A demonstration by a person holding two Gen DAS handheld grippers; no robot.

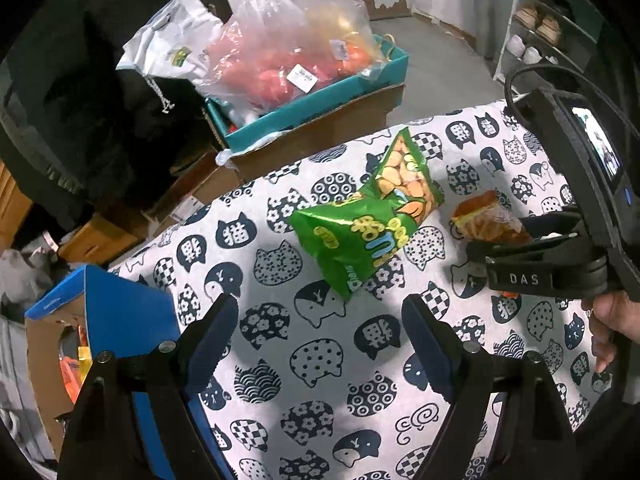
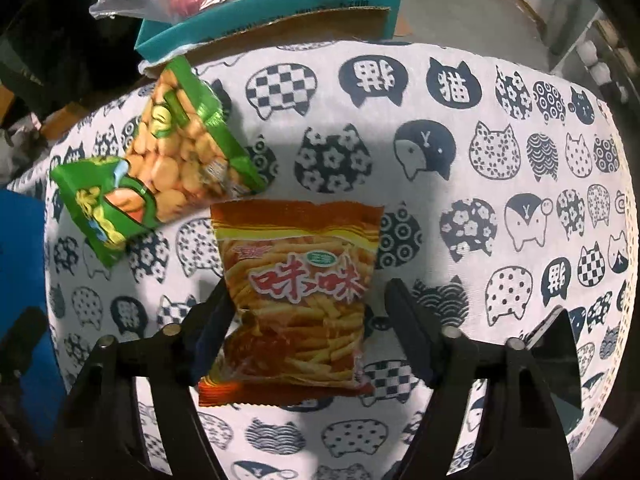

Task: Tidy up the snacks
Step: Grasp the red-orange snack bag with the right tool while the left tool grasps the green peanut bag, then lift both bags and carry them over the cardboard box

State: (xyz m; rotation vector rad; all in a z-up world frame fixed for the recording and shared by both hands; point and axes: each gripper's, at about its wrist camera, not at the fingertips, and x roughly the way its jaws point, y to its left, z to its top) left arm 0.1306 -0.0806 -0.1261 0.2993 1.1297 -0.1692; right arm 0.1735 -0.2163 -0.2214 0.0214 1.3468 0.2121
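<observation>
A green snack bag [image 1: 368,216] lies on the cat-print tablecloth [image 1: 320,360]; it also shows in the right wrist view [image 2: 160,160]. An orange snack bag [image 2: 298,296] lies flat between the open fingers of my right gripper [image 2: 308,304]; the left finger touches its edge, the right finger stands apart. In the left wrist view the orange bag [image 1: 488,220] lies at the tips of the right gripper [image 1: 520,240]. My left gripper [image 1: 320,320] is open and empty, hovering short of the green bag.
A blue-sided cardboard box [image 1: 100,320] holding snack packets stands at the table's left edge. Beyond the table a teal box [image 1: 320,108] holds plastic bags of produce [image 1: 288,40]. A shelf with shoes [image 1: 540,32] stands at the far right.
</observation>
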